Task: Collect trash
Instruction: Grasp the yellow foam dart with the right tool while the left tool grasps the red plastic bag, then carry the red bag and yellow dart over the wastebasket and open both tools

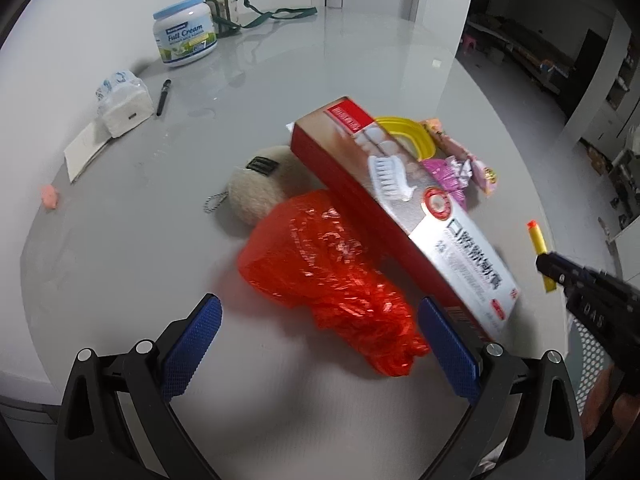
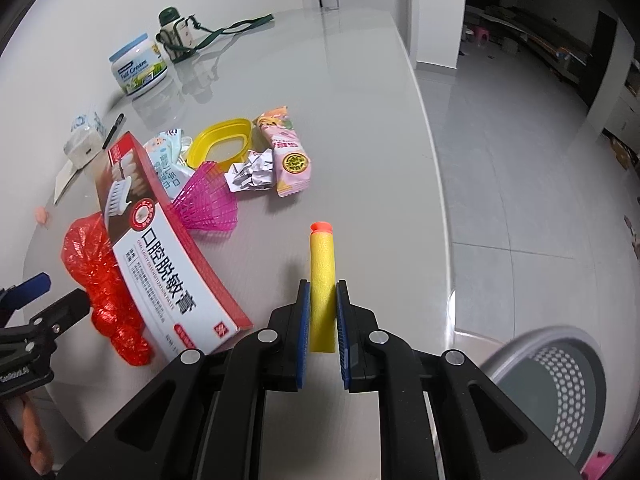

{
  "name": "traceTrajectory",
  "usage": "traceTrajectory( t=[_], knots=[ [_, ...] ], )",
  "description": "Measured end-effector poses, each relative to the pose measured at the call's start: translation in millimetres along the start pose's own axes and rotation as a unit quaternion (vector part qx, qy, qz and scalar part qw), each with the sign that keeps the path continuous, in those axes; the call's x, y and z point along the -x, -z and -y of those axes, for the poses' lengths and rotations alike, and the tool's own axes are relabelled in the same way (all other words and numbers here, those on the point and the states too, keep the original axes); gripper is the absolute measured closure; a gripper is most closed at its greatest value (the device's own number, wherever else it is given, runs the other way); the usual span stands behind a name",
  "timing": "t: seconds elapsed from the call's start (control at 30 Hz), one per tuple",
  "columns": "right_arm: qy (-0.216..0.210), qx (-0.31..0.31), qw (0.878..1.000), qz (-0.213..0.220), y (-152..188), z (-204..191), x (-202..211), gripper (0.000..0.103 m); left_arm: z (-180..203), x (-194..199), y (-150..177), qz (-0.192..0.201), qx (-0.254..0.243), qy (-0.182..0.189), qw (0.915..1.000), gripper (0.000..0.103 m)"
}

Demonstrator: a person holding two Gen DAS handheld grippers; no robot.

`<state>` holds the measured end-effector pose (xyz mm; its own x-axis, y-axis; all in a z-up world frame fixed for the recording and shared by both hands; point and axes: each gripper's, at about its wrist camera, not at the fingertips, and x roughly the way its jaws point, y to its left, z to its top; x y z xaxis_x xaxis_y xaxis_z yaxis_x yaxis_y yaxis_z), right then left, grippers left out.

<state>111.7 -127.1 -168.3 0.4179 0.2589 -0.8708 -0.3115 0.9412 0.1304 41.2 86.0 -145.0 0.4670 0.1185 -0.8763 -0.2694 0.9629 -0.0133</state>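
My right gripper (image 2: 322, 292) is shut on a yellow foam dart (image 2: 322, 276) with an orange tip, held above the table near its right edge; the dart also shows in the left wrist view (image 1: 541, 254). My left gripper (image 1: 320, 320) is open, its fingers either side of a crumpled red plastic bag (image 1: 332, 272) on the table. A red and white toothpaste box (image 1: 400, 208) leans over the bag. Behind lie a crumpled paper ball (image 2: 252, 174), a pink snack wrapper (image 2: 286, 152), a pink plastic fan-shaped piece (image 2: 208, 200) and a light-blue wipes packet (image 2: 168, 156).
A grey perforated waste bin (image 2: 556, 392) stands on the floor at the lower right, below the table edge. On the table: a yellow lid (image 2: 222, 142), a plush keychain (image 1: 260, 188), a milk powder tub (image 1: 186, 32), a flask (image 1: 222, 4), tissues (image 1: 124, 104), a pen (image 1: 163, 96).
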Motion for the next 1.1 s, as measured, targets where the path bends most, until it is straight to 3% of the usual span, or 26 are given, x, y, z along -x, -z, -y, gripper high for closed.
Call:
traceTrajectory(
  t=[0.17, 0.4, 0.43, 0.57, 0.67, 1.1],
  knots=[
    [0.0, -0.017, 1.0, 0.002, 12.7, -0.1, 13.3, 0.09, 9.6, -3.4, -0.9, 0.01, 0.004, -0.003, 0.9999, 0.006],
    [-0.003, -0.033, 0.999, 0.002, 28.0, -6.3, 28.1, 0.091, 9.9, -29.8, 7.8, -0.017, 0.019, -0.008, 0.9996, 0.008],
    [-0.003, -0.034, 0.999, 0.002, 29.5, -7.5, 29.4, 0.091, 8.4, -31.7, 8.4, -0.016, 0.021, -0.008, 0.9996, 0.012],
    [-0.003, -0.039, 0.999, 0.0, 36.0, -12.2, 34.9, 0.091, 4.6, -40.2, 10.0, -0.031, 0.007, -0.001, 0.9995, 0.049],
    [-0.002, -0.044, 0.999, 0.0, 38.2, -14.4, 39.2, 0.091, -2.6, -39.9, 11.6, -0.04, 0.011, 0.016, 0.999, 0.058],
    [-0.002, -0.076, 0.997, 0.012, 39.3, -27.1, 69.5, 0.091, -46.3, 30.2, -1.9, -0.004, -0.049, 0.01, 0.9987, 0.058]
  ],
)
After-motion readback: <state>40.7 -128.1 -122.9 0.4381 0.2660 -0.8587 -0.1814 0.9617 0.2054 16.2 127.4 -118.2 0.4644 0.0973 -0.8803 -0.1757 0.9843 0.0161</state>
